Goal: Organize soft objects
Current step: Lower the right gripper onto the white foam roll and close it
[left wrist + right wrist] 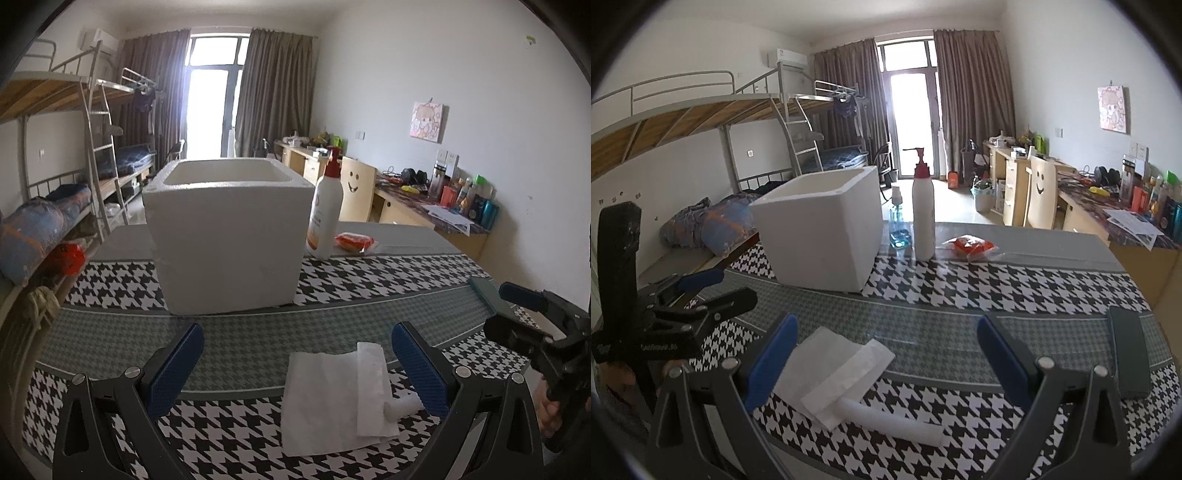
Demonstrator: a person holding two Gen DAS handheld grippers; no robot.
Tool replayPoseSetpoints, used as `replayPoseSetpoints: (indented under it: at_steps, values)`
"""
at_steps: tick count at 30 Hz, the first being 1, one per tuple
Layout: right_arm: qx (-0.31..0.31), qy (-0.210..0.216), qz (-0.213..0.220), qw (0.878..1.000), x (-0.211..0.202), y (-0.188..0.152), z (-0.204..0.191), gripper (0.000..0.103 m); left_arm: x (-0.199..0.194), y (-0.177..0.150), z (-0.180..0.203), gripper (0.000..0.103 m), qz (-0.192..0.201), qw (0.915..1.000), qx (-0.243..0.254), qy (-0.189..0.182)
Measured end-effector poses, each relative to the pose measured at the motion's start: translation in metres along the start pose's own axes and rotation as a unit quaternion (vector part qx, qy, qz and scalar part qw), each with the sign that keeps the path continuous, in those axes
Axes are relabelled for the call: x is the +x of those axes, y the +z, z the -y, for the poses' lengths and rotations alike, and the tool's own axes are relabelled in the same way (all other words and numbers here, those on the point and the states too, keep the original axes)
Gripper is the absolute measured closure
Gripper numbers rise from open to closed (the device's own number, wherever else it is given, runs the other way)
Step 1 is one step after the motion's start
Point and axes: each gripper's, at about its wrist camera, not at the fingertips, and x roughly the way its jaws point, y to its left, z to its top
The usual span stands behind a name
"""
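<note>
A flat white tissue (325, 398) (831, 373) lies on the houndstooth tablecloth (369, 280), partly rolled: a white rolled end (890, 421) (402, 404) shows at its near edge. My left gripper (295, 354) stands open just above the cloth, with the tissue between its blue pads and nearer the right one. Further right, my right gripper (886, 343) is open too, the roll lying between its fingers. Behind stands a white foam box (225, 236) (820, 225), open at the top. Each gripper shows in the other's view at the edge.
A white pump bottle (327, 210) (923, 218) and an orange packet (356, 242) (971, 245) stand behind the box's right side. A small blue-liquid bottle (897, 229) is beside them. A dark flat block (1126, 354) lies at the right edge. Bunk beds left, desks right.
</note>
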Motion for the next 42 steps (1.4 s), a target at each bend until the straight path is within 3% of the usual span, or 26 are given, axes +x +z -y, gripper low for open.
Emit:
replayPoseSetpoints:
  at_steps: [13, 29, 34, 42]
  values:
    - [0.0, -0.005, -0.015, 1.0, -0.002, -0.019, 0.011, 0.004, 0.005, -0.008, 0.009, 0.001, -0.01, 0.9999, 0.003, -0.009]
    - [-0.065, 0.045, -0.067, 0.995, 0.014, -0.051, 0.012, 0.004, 0.018, -0.015, 0.015, 0.001, -0.034, 0.9994, 0.004, -0.006]
    - [-0.08, 0.076, -0.105, 0.988, 0.027, -0.063, 0.015, 0.019, 0.024, -0.014, 0.017, 0.001, -0.042, 0.9991, 0.001, -0.011]
    - [-0.11, 0.089, -0.134, 0.981, 0.036, -0.074, 0.017, 0.019, 0.031, -0.016, 0.017, 0.001, -0.054, 0.9985, -0.001, 0.0]
